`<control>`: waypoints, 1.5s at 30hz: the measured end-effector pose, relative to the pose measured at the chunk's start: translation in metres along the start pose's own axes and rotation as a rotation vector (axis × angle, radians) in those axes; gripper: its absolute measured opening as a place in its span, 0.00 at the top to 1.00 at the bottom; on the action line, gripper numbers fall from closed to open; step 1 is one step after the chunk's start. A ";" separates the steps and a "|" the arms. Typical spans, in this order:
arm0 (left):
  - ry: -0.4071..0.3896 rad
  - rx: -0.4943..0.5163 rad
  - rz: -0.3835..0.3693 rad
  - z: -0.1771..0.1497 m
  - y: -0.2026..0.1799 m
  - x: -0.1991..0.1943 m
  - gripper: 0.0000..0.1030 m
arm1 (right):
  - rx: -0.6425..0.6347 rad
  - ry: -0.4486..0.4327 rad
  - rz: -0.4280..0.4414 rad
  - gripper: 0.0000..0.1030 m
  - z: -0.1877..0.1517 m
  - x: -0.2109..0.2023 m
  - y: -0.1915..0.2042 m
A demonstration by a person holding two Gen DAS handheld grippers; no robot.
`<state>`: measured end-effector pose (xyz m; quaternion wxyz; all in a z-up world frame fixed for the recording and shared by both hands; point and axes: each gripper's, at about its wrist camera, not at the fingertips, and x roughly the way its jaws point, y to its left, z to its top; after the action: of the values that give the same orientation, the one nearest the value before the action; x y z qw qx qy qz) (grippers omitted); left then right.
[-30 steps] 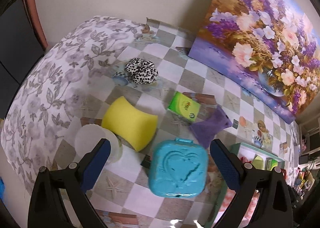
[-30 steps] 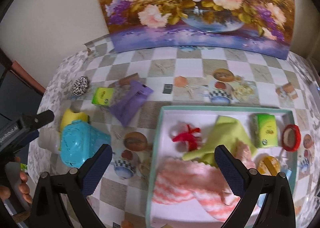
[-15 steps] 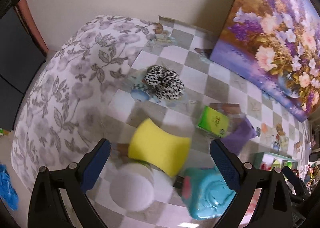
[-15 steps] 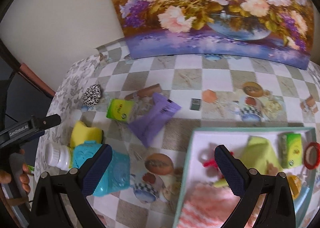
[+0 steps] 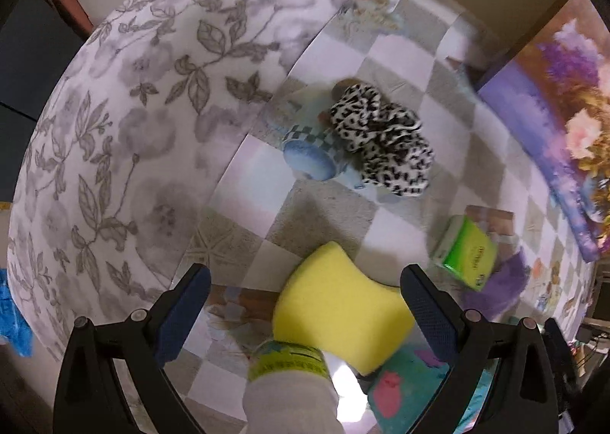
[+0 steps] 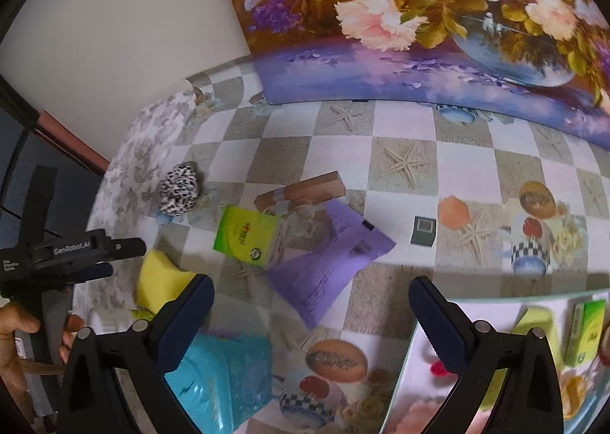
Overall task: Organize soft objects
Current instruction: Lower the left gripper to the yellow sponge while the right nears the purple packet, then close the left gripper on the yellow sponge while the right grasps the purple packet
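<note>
Yellow sponge (image 5: 343,308) sits on the checkered table (image 5: 389,213) right between the wide-open fingers of the left claw (image 5: 305,304), untouched. Leopard scrunchie (image 5: 381,140) lies farther back. Right claw (image 6: 310,316) hangs spread too, empty, near the purple pouch (image 6: 328,266).

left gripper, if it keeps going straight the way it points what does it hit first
Most likely the yellow sponge, which sits between the open fingers of the left gripper. The white bottle is nearer the camera but seems below the line; depth is unclear.
</note>
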<state>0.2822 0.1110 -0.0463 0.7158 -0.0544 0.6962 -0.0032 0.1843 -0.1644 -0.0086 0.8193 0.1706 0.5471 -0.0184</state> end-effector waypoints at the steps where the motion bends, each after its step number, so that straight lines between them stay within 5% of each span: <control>1: 0.013 0.007 0.008 0.001 -0.001 0.003 0.03 | 0.004 0.010 -0.002 0.00 0.002 0.003 -0.001; 17: 0.214 -0.023 0.000 -0.002 -0.011 0.049 0.04 | 0.023 0.094 -0.022 0.00 0.015 0.034 -0.008; 22: 0.211 -0.016 -0.013 -0.007 -0.024 0.052 0.04 | 0.021 0.099 -0.014 0.02 0.016 0.041 -0.008; 25: 0.201 0.004 -0.018 -0.012 -0.037 0.053 0.13 | 0.019 0.100 -0.011 0.05 0.016 0.043 -0.006; 37: 0.165 0.039 -0.023 -0.017 -0.067 0.054 0.36 | -0.006 0.118 -0.021 0.25 0.015 0.052 -0.002; 45: 0.096 0.074 -0.042 -0.006 -0.075 0.053 0.43 | -0.001 0.131 -0.023 0.58 0.012 0.060 -0.005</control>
<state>0.2832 0.0315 -0.0926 0.6829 -0.0422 0.7278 -0.0467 0.2180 -0.1634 -0.0595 0.7815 0.1650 0.6015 -0.0163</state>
